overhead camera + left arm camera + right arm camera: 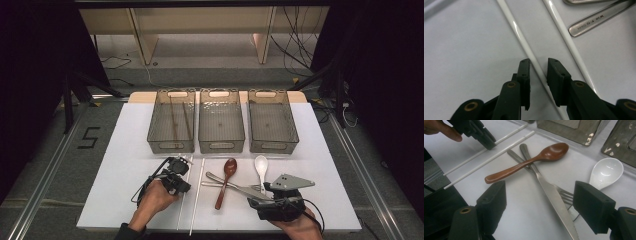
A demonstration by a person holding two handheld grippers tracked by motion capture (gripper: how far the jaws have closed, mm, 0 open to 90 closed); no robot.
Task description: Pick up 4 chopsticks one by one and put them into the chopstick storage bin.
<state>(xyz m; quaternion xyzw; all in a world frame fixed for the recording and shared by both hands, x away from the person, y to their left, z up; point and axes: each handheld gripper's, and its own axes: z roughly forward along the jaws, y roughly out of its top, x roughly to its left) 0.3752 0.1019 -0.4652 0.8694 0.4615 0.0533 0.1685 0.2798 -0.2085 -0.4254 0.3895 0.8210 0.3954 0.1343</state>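
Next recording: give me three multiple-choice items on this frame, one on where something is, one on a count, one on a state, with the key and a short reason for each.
1. Where does the left gripper have its jaws?
A. Around one white chopstick
B. Over the wooden spoon
C. Inside the middle basket

2. How many clear baskets stand in the row at the back of the mat?
A. Two
B. Three
C. Four

3. How does the right gripper stand?
A. Shut on the knife
B. Shut on the white spoon
C. Open, holding nothing

Key:
1 A: the left gripper view shows a white stick passing between the two pads, the second chopstick lying outside them.
2 B: the high view shows three side by side.
3 C: the right gripper view shows the pads wide apart above the knife and fork.
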